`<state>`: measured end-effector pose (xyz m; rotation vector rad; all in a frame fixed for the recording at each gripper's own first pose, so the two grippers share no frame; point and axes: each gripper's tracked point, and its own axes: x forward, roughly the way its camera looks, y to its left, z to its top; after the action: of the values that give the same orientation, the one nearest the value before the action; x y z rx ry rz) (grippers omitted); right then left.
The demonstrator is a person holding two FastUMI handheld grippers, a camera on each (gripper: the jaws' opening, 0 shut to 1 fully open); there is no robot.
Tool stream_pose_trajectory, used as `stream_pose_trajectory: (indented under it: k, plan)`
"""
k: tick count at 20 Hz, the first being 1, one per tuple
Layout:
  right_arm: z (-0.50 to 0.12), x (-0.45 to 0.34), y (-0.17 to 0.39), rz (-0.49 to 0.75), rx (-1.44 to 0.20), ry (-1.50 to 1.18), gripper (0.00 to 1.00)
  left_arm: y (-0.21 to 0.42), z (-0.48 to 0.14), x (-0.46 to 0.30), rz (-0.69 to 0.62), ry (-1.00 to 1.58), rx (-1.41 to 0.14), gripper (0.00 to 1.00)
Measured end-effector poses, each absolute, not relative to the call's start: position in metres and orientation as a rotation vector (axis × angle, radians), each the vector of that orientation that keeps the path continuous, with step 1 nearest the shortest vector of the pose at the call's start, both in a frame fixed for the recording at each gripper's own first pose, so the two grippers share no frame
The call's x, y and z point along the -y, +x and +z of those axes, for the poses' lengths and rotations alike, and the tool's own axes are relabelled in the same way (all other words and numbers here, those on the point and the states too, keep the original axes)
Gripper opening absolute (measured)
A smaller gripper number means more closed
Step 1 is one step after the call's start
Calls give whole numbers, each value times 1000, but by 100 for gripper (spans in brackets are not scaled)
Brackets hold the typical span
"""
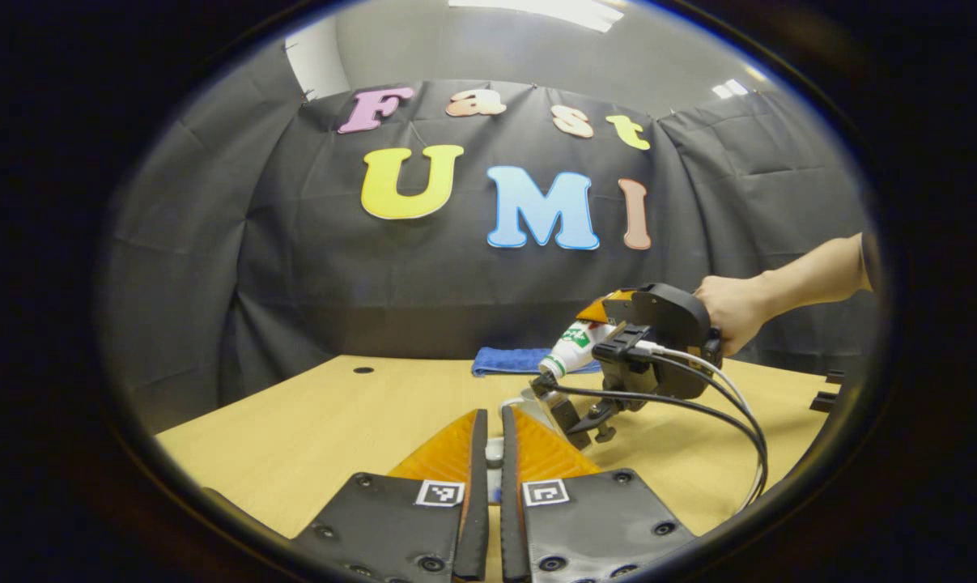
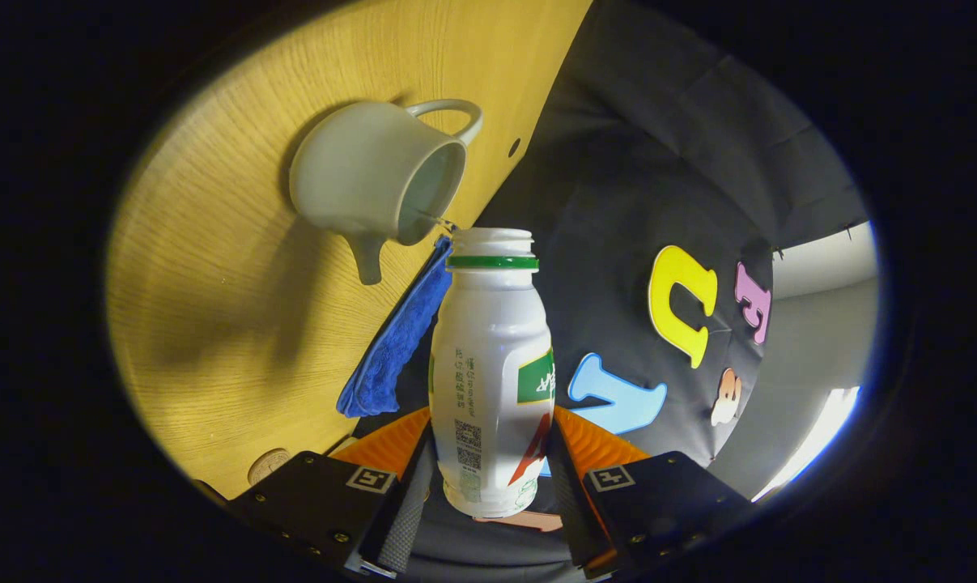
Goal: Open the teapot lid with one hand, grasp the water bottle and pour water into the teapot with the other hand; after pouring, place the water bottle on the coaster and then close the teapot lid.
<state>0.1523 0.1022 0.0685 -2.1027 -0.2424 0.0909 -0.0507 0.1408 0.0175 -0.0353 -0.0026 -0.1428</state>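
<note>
In the right gripper view the white teapot (image 2: 375,174) stands on the wooden table with its lid off and its mouth showing. My right gripper (image 2: 492,425) is shut on the white water bottle (image 2: 492,356), which has a green neck ring and no cap. The bottle is tipped toward the teapot's mouth, and a thin thread of water (image 2: 433,217) runs from its rim. In the left gripper view my left gripper (image 1: 494,417) is closed on a small white piece, the teapot lid (image 1: 494,452). Beyond it a hand (image 1: 731,312) holds the right gripper (image 1: 650,344) with the tilted bottle (image 1: 573,344).
A folded blue cloth (image 1: 508,360) lies at the table's far edge, close beside the teapot (image 2: 391,348). A small round coaster (image 2: 268,465) sits on the table (image 1: 294,437) near the right gripper's finger. Black cables (image 1: 698,405) trail from the right gripper. A dark hole (image 1: 363,370) marks the tabletop.
</note>
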Motion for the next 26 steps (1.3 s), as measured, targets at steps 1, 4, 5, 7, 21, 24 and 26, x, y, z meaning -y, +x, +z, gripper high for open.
stream_pose_trajectory:
  k: [1,4,5,7,21,24,26]
  plan:
    - [70,-104,152,88,259,-2124,71,-51,18,-141,-142,-35,3,12]
    - [69,-106,151,94,266,-2154,71,-50,17,-141,-144,-35,-1,17]
    - [69,-107,150,93,272,-2160,71,-51,17,-142,-143,-35,-1,12]
    - [71,-108,150,87,285,-2171,72,-52,18,-142,-143,-35,1,12]
    - [90,-121,149,51,378,-2244,71,-51,16,-143,-137,-33,-6,12]
    - [90,-121,149,48,382,-2240,71,-51,16,-143,-139,-32,-8,12]
    - [84,-120,150,60,372,-2224,71,-51,16,-143,-137,-31,-7,12]
